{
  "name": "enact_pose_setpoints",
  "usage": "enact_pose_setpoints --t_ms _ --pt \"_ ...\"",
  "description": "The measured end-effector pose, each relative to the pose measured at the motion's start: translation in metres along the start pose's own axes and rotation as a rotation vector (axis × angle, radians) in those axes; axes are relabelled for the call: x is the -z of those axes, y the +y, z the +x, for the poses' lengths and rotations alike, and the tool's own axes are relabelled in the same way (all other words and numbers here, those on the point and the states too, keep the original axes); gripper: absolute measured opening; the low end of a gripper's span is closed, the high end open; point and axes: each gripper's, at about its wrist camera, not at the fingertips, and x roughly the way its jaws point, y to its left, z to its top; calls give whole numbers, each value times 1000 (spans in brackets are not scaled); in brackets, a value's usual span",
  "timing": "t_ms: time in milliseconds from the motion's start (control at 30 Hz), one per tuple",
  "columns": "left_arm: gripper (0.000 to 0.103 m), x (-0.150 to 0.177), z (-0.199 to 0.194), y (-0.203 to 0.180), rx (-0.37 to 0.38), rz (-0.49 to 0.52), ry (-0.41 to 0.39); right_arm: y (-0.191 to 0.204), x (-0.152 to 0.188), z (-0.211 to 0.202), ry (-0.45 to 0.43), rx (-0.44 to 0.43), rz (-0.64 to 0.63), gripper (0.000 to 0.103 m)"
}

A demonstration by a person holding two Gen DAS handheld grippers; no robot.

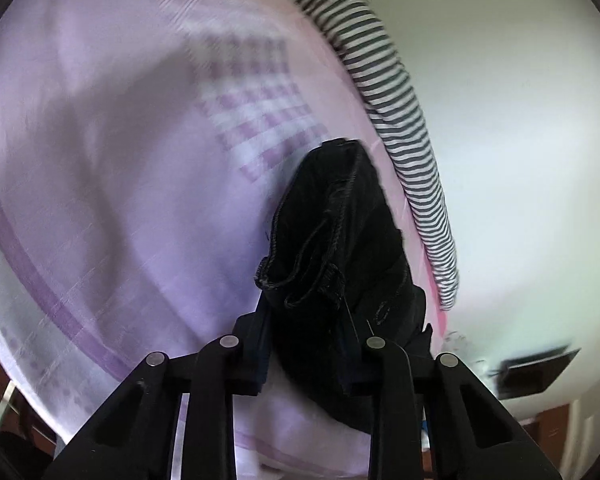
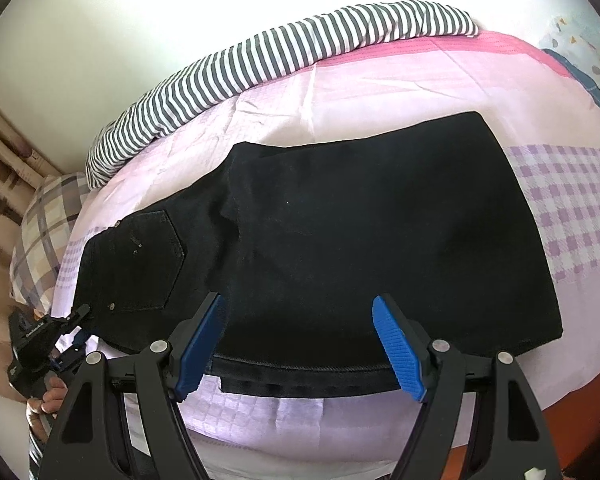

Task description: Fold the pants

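Note:
Black pants (image 2: 340,232) lie folded on the pink and lilac bed sheet (image 2: 400,80), waist and back pocket to the left. My right gripper (image 2: 300,320) is open, its blue pads (image 2: 396,344) hovering above the pants' near edge. My left gripper (image 1: 304,312) is shut on a bunched corner of the pants (image 1: 336,224), lifting it off the sheet. In the right wrist view the left gripper (image 2: 82,320) shows at the waist corner, held by a hand.
A black-and-white striped blanket (image 2: 268,56) lies rolled along the bed's far edge by the white wall; it also shows in the left wrist view (image 1: 400,128). A plaid pillow (image 2: 44,224) sits at the left. A wooden bed frame (image 2: 580,412) shows lower right.

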Motion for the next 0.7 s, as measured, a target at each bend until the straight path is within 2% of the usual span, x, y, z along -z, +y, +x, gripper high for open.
enact_pose_setpoints --t_ms 200,433,600,700 --pt "25 1 -12 -87 -20 216 -40 -17 0 -14 -45 -18 41 74" --pt "24 19 8 -194 11 422 -20 -55 1 -36 -113 -49 128 74" --pt "24 62 44 -276 31 608 22 -87 2 -55 -163 -51 183 74" --pt "24 97 72 -313 57 688 90 -108 2 -63 -185 -52 215 74"
